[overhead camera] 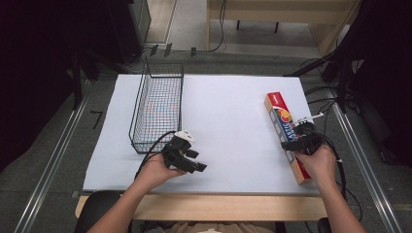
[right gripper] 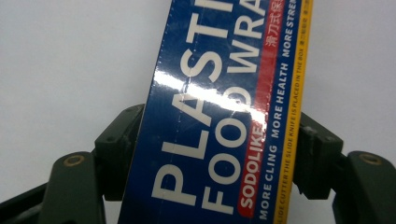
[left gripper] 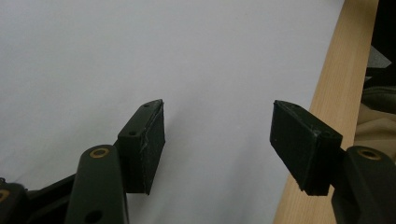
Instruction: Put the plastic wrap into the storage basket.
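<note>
Plastic wrap box [right gripper: 219,135] is clamped across its width by right gripper [overhead camera: 302,141].
Box should be lifted level toward wire basket [overhead camera: 158,109]; left gripper [left gripper: 217,140] is held open, empty.

A black wire basket [overhead camera: 158,109] stands at the far left of the white sheet [overhead camera: 223,131] that covers the wooden tabletop [overhead camera: 233,206], its long side running away from the near edge, with dark cables [overhead camera: 221,34] trailing over the grey floor [overhead camera: 43,145] beyond.
</note>
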`<state>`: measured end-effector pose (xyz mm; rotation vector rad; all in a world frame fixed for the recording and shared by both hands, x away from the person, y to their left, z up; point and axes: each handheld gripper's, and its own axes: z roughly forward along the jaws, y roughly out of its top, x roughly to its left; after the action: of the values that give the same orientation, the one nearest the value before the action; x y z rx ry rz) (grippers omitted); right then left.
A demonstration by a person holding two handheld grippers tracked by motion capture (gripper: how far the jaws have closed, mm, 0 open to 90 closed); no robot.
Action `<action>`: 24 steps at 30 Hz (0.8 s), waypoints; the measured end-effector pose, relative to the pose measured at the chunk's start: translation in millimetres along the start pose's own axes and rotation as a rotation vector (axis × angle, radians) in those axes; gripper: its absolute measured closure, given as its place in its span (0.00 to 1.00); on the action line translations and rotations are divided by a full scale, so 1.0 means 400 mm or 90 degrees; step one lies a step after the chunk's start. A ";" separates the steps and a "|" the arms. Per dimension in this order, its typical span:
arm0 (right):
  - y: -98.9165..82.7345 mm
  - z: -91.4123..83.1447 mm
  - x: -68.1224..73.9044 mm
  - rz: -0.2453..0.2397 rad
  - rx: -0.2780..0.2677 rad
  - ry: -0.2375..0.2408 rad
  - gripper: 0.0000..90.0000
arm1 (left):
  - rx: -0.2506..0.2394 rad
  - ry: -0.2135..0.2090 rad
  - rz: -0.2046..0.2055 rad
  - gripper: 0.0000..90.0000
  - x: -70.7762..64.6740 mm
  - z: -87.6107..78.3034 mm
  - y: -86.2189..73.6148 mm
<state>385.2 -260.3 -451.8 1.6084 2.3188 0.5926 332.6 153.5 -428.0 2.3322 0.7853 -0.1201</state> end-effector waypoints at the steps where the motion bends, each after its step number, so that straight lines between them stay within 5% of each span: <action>1: 0.000 0.000 0.000 0.000 0.000 0.000 0.34 | -0.001 -0.002 0.000 0.40 0.000 0.001 0.000; 4: 0.004 0.010 -0.009 0.031 0.030 0.022 0.34 | 0.000 0.002 -0.001 0.40 -0.001 0.002 0.002; 11: 0.017 0.017 -0.009 0.039 0.058 0.020 0.38 | -0.003 0.007 0.009 0.40 -0.004 0.002 0.005; 17: 0.021 0.004 -0.017 0.047 0.052 0.019 0.44 | -0.008 0.008 0.013 0.40 -0.004 -0.002 0.006; 24: 0.019 -0.011 -0.050 0.056 0.046 0.051 0.46 | -0.012 0.012 0.015 0.40 -0.001 -0.010 0.007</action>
<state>396.8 -277.6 -444.7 1.7577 2.3626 0.6089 333.4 154.2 -423.1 2.3267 0.7642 -0.0800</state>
